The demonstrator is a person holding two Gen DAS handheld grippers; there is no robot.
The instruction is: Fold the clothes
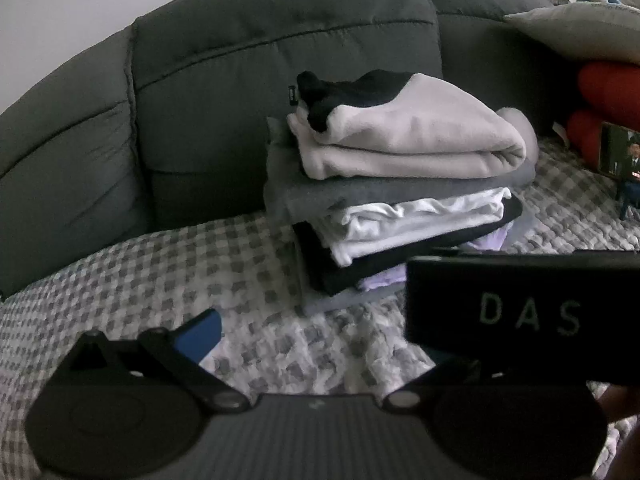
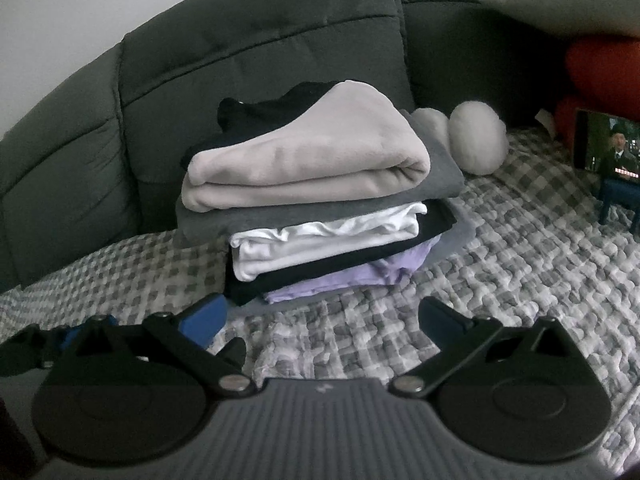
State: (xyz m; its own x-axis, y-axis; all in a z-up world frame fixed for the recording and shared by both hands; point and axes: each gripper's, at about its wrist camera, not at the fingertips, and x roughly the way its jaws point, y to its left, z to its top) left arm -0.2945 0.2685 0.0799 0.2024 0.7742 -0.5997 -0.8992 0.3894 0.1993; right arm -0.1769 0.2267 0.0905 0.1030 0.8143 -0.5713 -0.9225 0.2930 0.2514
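On the checked sofa cover, a stack of folded clothes sits at twelve o'clock. Both tools, right and left, gape empty; nothing unfolded shows, so folding looks finished.

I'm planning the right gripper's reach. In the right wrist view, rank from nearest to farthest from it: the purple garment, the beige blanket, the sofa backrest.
From the right gripper:
1. Purple garment, low in the pile, just ahead.
2. Beige blanket, on top of the pile.
3. Sofa backrest, behind the pile.
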